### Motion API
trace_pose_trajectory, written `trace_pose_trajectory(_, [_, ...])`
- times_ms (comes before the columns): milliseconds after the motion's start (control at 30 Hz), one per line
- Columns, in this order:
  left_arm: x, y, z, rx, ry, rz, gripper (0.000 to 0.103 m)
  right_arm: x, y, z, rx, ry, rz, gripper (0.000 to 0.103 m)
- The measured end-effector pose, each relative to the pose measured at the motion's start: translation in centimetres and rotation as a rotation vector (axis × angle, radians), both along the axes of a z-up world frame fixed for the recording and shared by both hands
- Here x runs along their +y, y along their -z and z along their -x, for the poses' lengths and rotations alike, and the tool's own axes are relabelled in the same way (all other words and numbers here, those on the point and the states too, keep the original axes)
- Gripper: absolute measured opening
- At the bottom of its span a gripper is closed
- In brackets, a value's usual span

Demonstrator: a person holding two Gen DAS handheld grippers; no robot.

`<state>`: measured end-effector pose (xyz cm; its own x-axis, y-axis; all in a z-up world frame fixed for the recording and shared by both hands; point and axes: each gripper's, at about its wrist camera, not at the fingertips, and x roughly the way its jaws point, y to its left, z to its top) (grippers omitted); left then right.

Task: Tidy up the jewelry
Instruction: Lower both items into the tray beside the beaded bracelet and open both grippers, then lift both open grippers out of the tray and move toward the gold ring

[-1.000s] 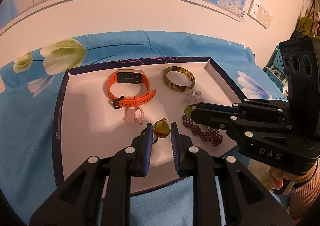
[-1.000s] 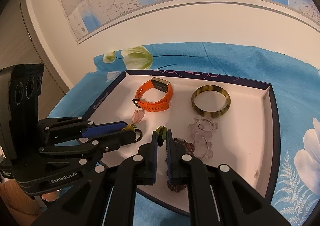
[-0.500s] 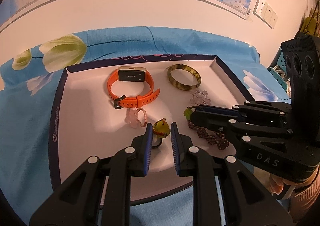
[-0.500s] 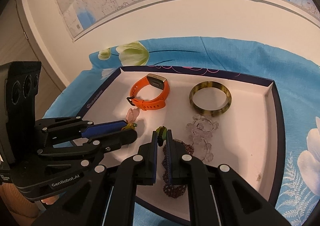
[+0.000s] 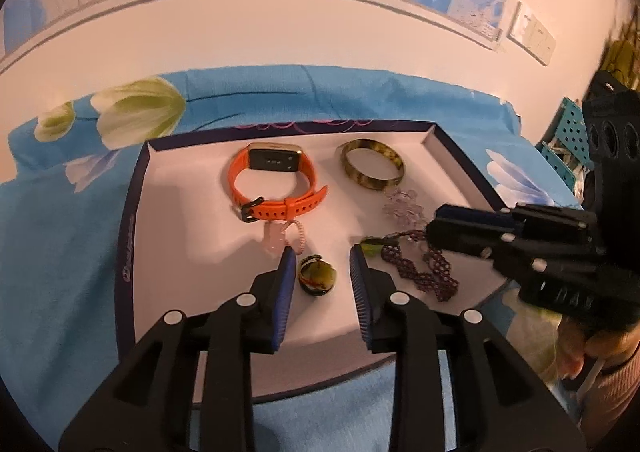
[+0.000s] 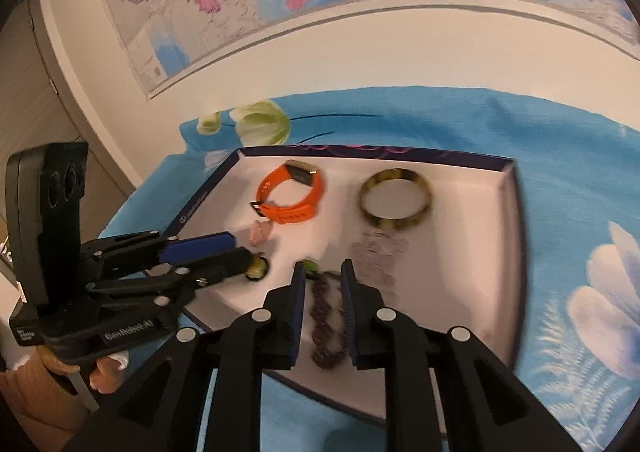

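Observation:
A white tray (image 5: 132, 212) with a dark blue rim (image 6: 516, 212) holds the jewelry. My left gripper (image 5: 322, 264) hovers over its near edge with its jaws opening. A green-yellow pendant (image 5: 318, 280) lies on the tray between the pads, untouched. My right gripper (image 6: 322, 272) is to its right with its jaws opening too. The purple beaded bracelet (image 6: 328, 316) with its green bead (image 6: 310, 266) lies loose between those fingers. Each gripper shows in the other's view: right gripper (image 5: 432, 230), left gripper (image 6: 240, 254).
Further back in the tray lie an orange watch (image 5: 276, 188), a tortoiseshell bangle (image 5: 372, 170), a clear crystal bracelet (image 5: 402, 206) and a pink ring (image 5: 284, 236). The tray rests on a blue flowered cloth (image 6: 580, 172) against a wall with a map.
Both grippers' jaws have widened. The left has let go of the pendant, the right of the bracelet's green bead; both pieces now lie on the tray. The right gripper drew back slightly.

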<state>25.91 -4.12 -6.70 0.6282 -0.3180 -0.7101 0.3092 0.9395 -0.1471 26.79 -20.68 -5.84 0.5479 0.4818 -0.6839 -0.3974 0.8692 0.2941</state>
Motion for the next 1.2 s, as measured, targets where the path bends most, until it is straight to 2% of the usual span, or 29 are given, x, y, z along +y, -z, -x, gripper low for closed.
trace_pose_trajectory(200, [-2.1,-0.5,1.0,-0.025,0.08,-0.029,0.028,-3.1,0.7,0.0,0.058,0.045,0.01,0.014])
trace_pose_trajectory(400, [-2.5,0.1,0.9,-0.003,0.087,-0.029,0.029,-1.5,1.8,0.1,0.072,0.002,0.085,0.009])
trace_pose_trajectory(533, [-2.4,0.2,0.9,0.003,0.086,-0.027,0.029,-0.7,2.3,-0.2,0.078,-0.018,0.097,0.009])
trace_pose_trajectory(833, [-2.4,0.7,0.7,0.02,0.089,-0.026,0.03,1.1,2.1,0.5,0.035,-0.066,0.217,0.016])
trace_pose_trajectory(900, [-2.2,0.7,0.6,0.021,0.085,-0.023,0.03,1.0,1.9,0.5,0.039,-0.069,0.216,0.027])
trace_pose_trajectory(967, [-2.1,0.7,0.6,0.023,0.082,-0.018,0.03,1.1,1.9,0.6,0.039,-0.086,0.218,0.032])
trace_pose_trajectory(1200, [-2.0,1.0,0.5,0.034,0.078,-0.015,0.03,1.4,1.8,0.8,0.026,-0.111,0.254,0.03])
